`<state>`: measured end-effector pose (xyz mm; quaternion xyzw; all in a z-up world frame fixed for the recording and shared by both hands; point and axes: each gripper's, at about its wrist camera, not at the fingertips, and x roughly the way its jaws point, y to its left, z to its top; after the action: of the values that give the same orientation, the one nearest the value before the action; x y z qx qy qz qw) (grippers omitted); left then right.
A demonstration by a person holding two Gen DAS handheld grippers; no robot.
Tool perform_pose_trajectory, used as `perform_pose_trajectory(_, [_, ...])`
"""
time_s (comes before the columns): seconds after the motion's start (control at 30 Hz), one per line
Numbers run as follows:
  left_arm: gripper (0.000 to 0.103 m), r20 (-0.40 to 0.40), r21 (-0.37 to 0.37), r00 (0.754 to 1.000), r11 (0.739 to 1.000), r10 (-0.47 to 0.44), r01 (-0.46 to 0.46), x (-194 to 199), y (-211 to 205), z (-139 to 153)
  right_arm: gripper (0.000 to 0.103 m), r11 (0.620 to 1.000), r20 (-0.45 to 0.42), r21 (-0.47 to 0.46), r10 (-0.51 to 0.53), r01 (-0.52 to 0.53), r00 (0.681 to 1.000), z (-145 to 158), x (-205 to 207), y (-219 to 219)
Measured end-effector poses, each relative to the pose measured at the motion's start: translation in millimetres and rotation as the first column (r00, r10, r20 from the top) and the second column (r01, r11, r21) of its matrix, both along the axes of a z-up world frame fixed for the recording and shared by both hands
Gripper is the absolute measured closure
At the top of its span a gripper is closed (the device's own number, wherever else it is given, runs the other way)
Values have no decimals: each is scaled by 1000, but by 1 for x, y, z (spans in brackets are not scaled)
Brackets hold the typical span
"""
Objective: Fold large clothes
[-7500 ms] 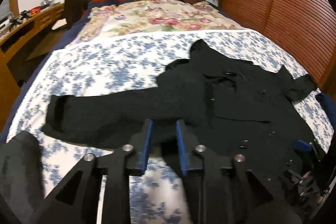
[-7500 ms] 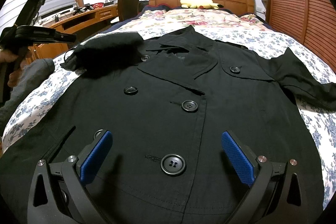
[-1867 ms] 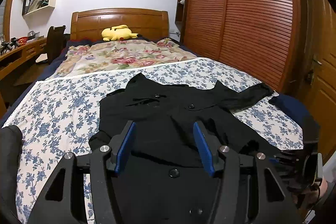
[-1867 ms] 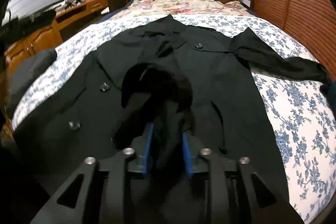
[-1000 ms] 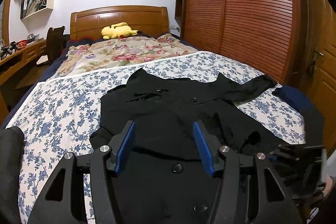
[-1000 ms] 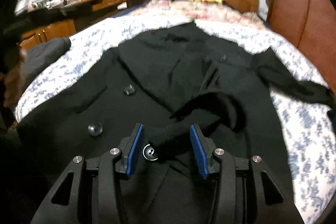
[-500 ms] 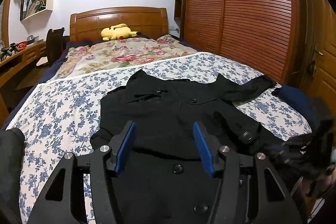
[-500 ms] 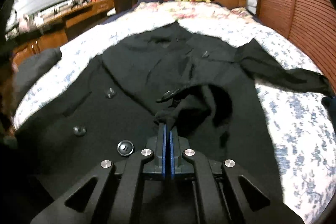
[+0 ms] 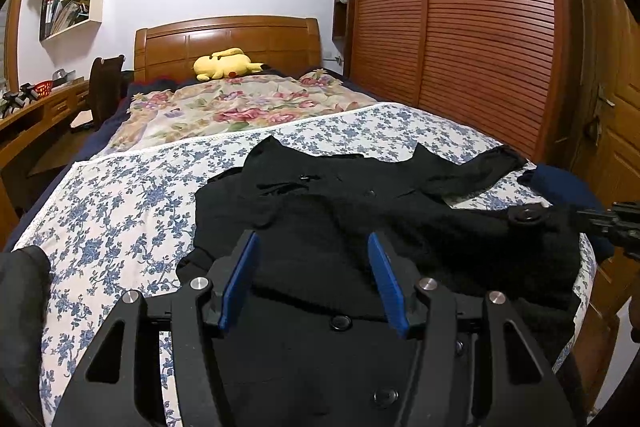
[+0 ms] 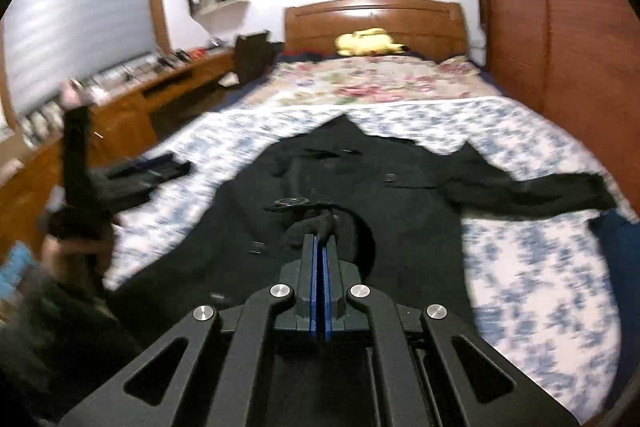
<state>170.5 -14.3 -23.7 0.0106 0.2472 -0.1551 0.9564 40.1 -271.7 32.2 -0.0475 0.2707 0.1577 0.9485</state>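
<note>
A large black buttoned coat [image 9: 320, 211] lies face up on the bed's blue-flowered sheet [image 9: 120, 195]. My left gripper [image 9: 312, 247] hovers over the coat's lower front, jaws open and nothing between them. My right gripper [image 10: 320, 239] is shut on the cuff of the coat's folded-in sleeve [image 10: 312, 223] and holds it lifted above the coat's [image 10: 400, 195] middle. In the left wrist view that cuff with its button [image 9: 528, 215] hangs at the right edge by the right gripper [image 9: 618, 223]. The other sleeve [image 10: 540, 191] lies spread out to the right.
A yellow plush toy [image 9: 226, 63] rests by the wooden headboard, behind a flowered quilt [image 9: 248, 107]. Slatted wardrobe doors [image 9: 480, 47] run along the bed's right side. A desk [image 10: 160, 87] and a chair stand on the left. A dark blue cloth [image 9: 560, 183] lies at the bed's right edge.
The right gripper's jaws closed on the sleeve cuff and rose with it, pulling the sleeve up off the coat. The left gripper stayed where it was, still open.
</note>
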Motion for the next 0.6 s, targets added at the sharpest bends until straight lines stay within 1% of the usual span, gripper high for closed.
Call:
perform_pose_trajectory(0.07, [45, 1, 0, 1000, 1000, 0, 0, 0, 0, 0, 101, 996, -28, -76, -55, 52, 998, -11, 8, -5])
perform_pose_trajectory(0.13, [45, -2, 3, 1000, 1000, 1, -1, 0, 1, 0, 101, 987, -49, -131, -101, 94, 994, -22, 14, -10])
perform_pose_trajectory(0.2, [45, 0, 2, 1000, 1000, 1, -1, -1, 1, 0, 98, 981, -65, -156, -130, 119, 989, -30, 19, -16])
perform_pose_trajectory(0.27, [45, 1, 2, 1000, 1000, -2, 2, 0, 0, 0, 96, 978, -74, -166, -137, 123, 988, -38, 23, -19])
perform_pose_trajectory(0.33, [45, 1, 8, 1000, 1000, -4, 4, 1, -3, -1, 91, 965, -59, -216, -162, 146, 985, -45, 29, -20])
perform_pose_trajectory(0.4, [45, -2, 16, 1000, 1000, -9, 9, 3, -8, -4, 73, 953, -52, -250, -189, 170, 981, -50, 37, -20])
perform_pose_trajectory(0.43, [45, -4, 21, 1000, 1000, -10, 10, 3, -10, -5, 70, 948, -51, -258, -203, 183, 978, -51, 41, -20])
perform_pose_trajectory(0.47, [45, -6, 27, 1000, 1000, -12, 12, 4, -12, -6, 66, 950, -57, -250, -209, 188, 976, -52, 44, -21])
perform_pose_trajectory(0.53, [45, -9, 34, 1000, 999, -14, 15, 5, -16, -9, 64, 963, -88, -206, -193, 172, 977, -53, 52, -15])
perform_pose_trajectory(0.6, [45, -11, 37, 1000, 999, -17, 18, 6, -20, -11, 64, 985, -150, -127, -133, 115, 980, -61, 63, -17])
